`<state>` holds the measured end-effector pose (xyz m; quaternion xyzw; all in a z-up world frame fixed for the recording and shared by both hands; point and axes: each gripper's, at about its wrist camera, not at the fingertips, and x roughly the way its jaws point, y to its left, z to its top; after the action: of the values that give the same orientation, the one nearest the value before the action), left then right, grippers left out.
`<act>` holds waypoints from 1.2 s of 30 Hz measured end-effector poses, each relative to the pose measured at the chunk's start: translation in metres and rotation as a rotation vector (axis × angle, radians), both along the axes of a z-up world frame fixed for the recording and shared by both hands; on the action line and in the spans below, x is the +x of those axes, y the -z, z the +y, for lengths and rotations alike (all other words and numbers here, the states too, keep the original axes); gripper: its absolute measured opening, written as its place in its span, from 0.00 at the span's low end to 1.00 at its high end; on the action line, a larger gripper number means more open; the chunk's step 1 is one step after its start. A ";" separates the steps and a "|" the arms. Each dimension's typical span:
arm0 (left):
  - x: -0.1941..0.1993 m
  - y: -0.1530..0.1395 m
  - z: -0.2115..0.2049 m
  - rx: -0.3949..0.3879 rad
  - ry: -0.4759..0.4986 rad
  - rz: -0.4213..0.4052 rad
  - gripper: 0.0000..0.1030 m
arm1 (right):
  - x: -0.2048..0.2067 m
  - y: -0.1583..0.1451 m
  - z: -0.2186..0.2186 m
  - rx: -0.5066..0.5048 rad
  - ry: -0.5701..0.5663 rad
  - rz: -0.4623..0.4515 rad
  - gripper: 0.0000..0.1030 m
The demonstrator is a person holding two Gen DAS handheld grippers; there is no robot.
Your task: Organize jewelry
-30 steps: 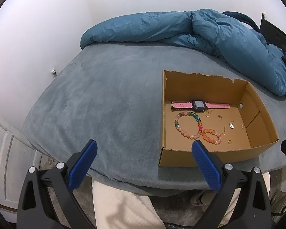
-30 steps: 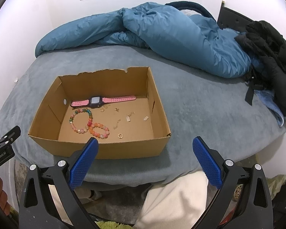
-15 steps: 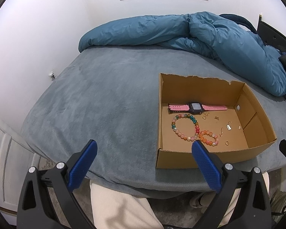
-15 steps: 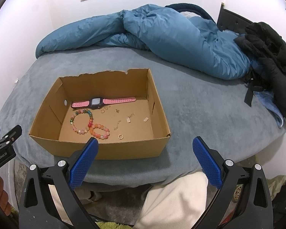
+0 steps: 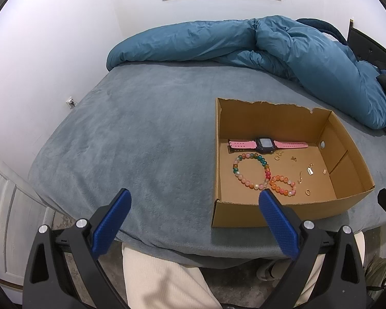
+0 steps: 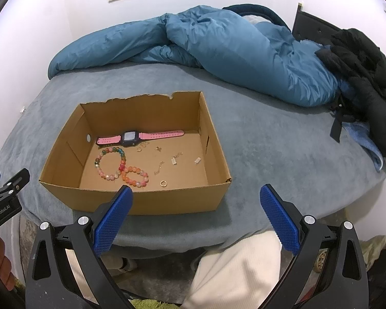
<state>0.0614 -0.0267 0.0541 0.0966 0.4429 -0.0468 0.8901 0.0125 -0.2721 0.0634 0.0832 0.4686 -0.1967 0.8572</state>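
Hovering with fingers apart, both grippers (image 5: 193,207) (image 6: 194,202) face light, slippery beads (image 6: 110,163) in the box (image 6: 151,202), likely best pinched across the strand.

Bed (image 6: 257,139) with grey plush cover, bearing an open cardboard box (image 6: 151,200) near its front edge, a rumpled blue duvet (image 6: 231,51) behind, and black clothing (image 6: 368,77) at right.

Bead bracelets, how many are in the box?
2. The bigger bead bracelet lies on the cardboard box floor just in front of the pink watch; the smaller bead bracelet touches it, nearer the front wall.
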 end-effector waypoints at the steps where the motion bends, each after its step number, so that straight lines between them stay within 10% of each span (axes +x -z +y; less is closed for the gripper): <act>1: 0.000 0.000 0.000 0.000 0.000 0.000 0.95 | 0.000 0.000 0.000 0.001 0.001 0.000 0.92; 36: 0.001 0.004 -0.002 0.012 0.002 -0.008 0.94 | -0.003 0.006 -0.005 0.011 0.019 -0.002 0.92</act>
<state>0.0628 -0.0288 0.0501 0.1026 0.4396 -0.0449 0.8912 0.0099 -0.2768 0.0575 0.0926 0.4678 -0.2022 0.8554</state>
